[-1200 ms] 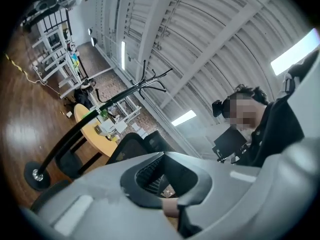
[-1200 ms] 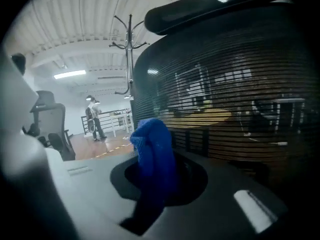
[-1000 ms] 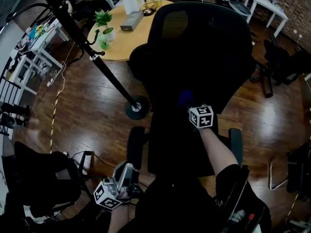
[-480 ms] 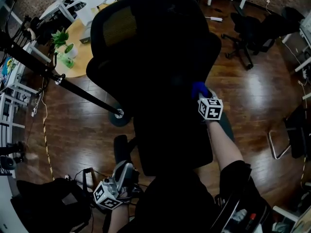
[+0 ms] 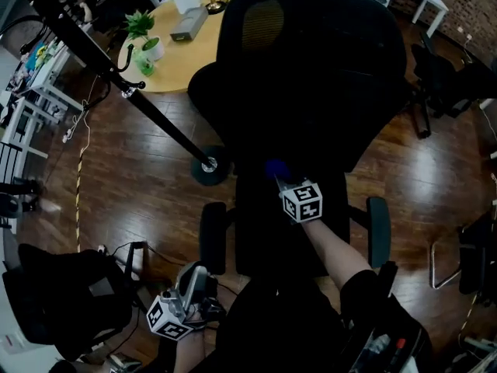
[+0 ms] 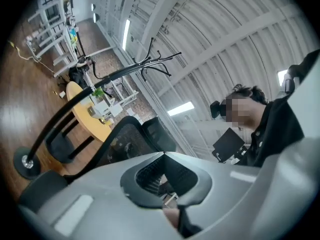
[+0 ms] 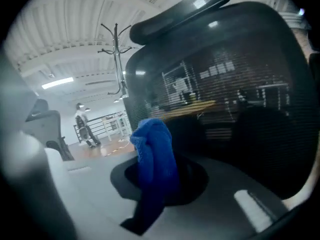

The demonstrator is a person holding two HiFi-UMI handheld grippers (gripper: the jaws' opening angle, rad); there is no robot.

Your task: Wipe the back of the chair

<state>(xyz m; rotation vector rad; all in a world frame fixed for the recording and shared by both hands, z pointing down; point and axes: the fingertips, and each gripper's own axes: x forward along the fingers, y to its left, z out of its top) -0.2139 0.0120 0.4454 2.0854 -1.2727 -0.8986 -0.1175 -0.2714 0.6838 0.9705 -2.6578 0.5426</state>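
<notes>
The black mesh chair back [image 5: 311, 76] fills the middle of the head view, seen from behind and above. My right gripper [image 5: 281, 179] is shut on a blue cloth [image 5: 276, 167] and holds it against the lower middle of the backrest. In the right gripper view the blue cloth [image 7: 152, 156] hangs bunched between the jaws of the right gripper [image 7: 150, 176], with the chair back [image 7: 225, 94] close ahead. My left gripper [image 5: 199, 273] hangs low at the bottom left, away from the chair. In its own view the left gripper [image 6: 162, 156] has its jaws shut on nothing.
A black coat stand pole [image 5: 155, 115] slants to its round base [image 5: 208, 165] left of the chair. Behind stands a round wooden table [image 5: 182, 61] with a potted plant [image 5: 144, 26]. The chair's armrests [image 5: 211, 235] flank me. Other dark chairs [image 5: 446, 76] stand right; a black bag [image 5: 62, 294] lies lower left.
My right gripper carried the blue cloth out to the right edge of the backrest, then back left to its lower middle. The left gripper stayed low at the left.
</notes>
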